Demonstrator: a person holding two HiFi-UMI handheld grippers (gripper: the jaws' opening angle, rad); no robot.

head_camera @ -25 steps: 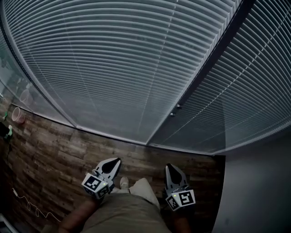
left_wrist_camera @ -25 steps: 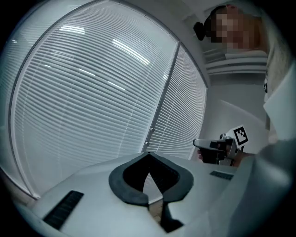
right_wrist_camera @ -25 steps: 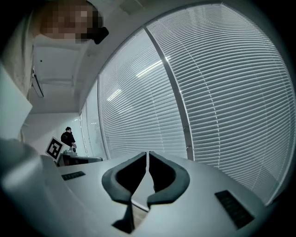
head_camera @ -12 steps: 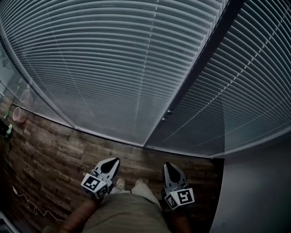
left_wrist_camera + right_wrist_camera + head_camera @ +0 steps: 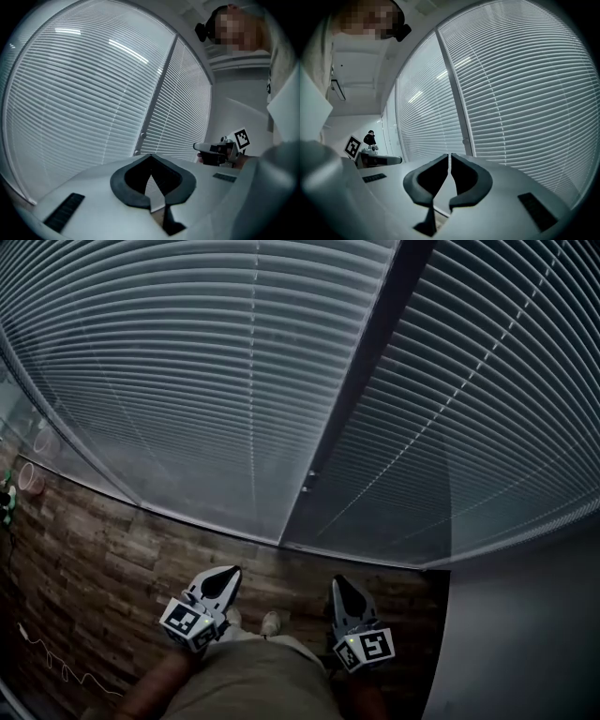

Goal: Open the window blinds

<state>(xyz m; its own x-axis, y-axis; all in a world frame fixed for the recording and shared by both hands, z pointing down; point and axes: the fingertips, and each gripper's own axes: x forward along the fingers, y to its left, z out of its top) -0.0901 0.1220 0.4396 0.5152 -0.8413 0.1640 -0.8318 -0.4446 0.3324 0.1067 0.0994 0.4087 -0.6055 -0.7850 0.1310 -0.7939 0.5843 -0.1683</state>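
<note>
- The left tool (image 5: 228, 575) is low in the head view, just in front of the person's legs (image 5: 253, 681). Its 2 jaws touch at the tips. Nothing is between them.
- The right tool (image 5: 338, 585) is beside it, a little apart. Its 2 jaws are together too, with only a thin slit between them. It holds nothing.
- Both tools point at the window, side by side. They are not touching it.
- The tips of 2 shoes (image 5: 271, 622) peek out between the tools. They stand on a brown wood floor (image 5: 103, 549).
- A thin cord (image 5: 52, 664) lies on the floor far to the left.
- A plain grey wall (image 5: 525, 634) is on the right.
- Past the floor are the blinds (image 5: 187, 381). There are 2 of them, side by side, and they fill most of the head view. Both hang all the way down, almost to the floor. Their thin slats lie in close rows across the window.
- A dark post (image 5: 366, 352) runs up between the 2 blinds.
- A small knob (image 5: 310, 476) sits low on the post, well above the tools.
</note>
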